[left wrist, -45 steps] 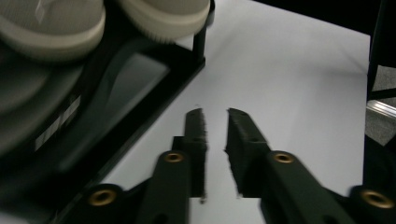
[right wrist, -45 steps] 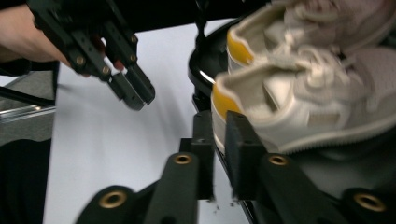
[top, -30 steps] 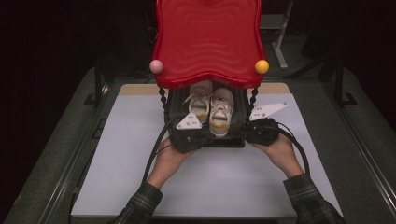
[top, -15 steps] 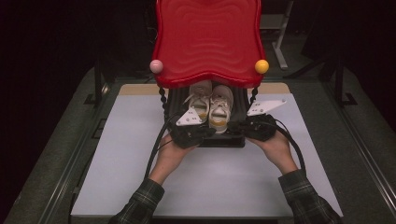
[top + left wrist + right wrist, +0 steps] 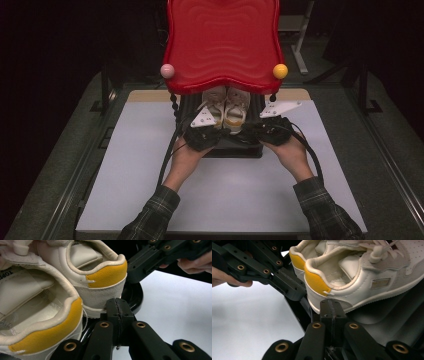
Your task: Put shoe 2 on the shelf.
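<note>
A pair of white sneakers with yellow heel tabs stands side by side on the black seat of a small chair, heels toward me. The chair's red wavy back hides the toes. My left gripper is shut and empty, its tip close below the sneakers' heels. My right gripper is shut and empty too, its tip just under the nearer sneaker's heel. Each gripper view also shows the other gripper and a hand.
The chair stands at the far middle of a white tabletop, with a pink ball and a yellow ball at the corners of its back. Black cables loop from both grippers over the table. Dark floor and stands surround the table.
</note>
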`<state>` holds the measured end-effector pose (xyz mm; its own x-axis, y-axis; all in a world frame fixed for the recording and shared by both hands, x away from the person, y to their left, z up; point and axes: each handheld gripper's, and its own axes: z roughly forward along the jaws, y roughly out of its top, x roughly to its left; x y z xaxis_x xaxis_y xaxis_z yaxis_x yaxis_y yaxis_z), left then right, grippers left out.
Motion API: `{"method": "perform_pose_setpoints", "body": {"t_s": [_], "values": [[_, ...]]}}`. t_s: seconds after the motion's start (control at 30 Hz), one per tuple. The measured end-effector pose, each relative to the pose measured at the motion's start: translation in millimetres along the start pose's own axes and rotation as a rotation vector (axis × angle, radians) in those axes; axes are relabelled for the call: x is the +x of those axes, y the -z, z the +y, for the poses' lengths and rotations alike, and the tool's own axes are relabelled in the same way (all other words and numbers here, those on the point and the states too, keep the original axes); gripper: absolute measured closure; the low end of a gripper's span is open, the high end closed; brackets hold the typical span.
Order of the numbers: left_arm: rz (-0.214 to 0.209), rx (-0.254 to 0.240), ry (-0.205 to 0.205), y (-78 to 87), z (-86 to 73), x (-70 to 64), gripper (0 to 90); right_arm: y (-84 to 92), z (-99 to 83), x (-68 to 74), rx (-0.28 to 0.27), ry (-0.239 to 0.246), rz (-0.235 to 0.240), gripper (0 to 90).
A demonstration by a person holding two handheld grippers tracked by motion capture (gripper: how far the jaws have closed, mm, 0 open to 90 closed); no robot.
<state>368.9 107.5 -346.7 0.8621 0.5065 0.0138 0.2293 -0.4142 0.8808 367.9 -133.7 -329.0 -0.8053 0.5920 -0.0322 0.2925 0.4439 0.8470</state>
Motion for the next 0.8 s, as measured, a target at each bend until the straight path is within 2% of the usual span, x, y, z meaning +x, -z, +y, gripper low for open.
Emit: {"method": "perform_pose_setpoints", "body": {"t_s": [0.17,0.3,0.5,0.63,0.8], "values": [[0.017,0.02,0.009,-4.8,-1.1,0.9,90.0,-3.7,-0.6,-0.9,0.008,-0.012,-0.01,89.4],[0.015,0.034,0.016,-8.7,-4.2,-0.1,90.0,-6.9,-3.6,-1.0,0.037,-0.014,-0.009,89.4],[0.008,0.044,-0.005,1.8,-2.4,-3.6,89.5,-0.5,-4.5,-1.2,0.016,-0.021,0.002,88.8],[0.016,0.079,-0.029,13.8,-2.8,-7.8,82.9,5.7,-5.0,-0.5,0.004,-0.026,0.02,84.1],[0.014,0.105,-0.004,27.0,-10.4,-10.4,66.8,11.4,-6.8,1.3,-0.006,-0.034,0.035,74.1]]}}
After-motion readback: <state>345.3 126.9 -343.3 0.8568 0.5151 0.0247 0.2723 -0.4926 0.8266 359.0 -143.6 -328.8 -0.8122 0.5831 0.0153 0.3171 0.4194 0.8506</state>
